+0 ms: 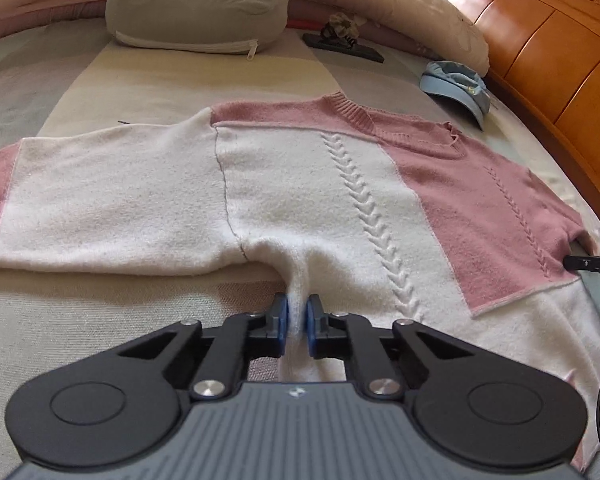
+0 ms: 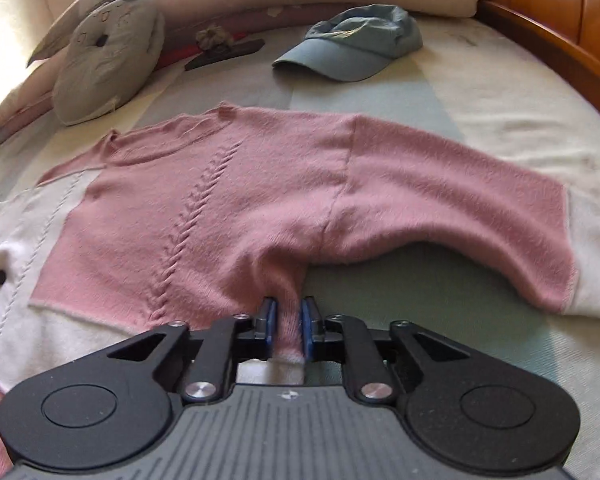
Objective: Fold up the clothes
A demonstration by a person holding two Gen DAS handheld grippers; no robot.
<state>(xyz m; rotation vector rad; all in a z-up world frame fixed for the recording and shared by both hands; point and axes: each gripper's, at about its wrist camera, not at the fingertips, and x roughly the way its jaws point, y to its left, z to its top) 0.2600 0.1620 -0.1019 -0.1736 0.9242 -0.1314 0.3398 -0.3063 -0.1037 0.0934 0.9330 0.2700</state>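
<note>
A pink-and-white knit sweater (image 1: 308, 200) lies spread flat on the bed (image 1: 100, 80). The left gripper (image 1: 298, 320) pinches a white fold at its side edge; the right gripper (image 2: 287, 320) clamps a pink fold (image 2: 287, 300) opposite.

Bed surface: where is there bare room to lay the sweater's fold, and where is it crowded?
Bare bedspread lies below the pink sleeve, and more beyond it, toward the wooden frame. Crowded near the pillows: cap, grey cushion, dark clip.
</note>
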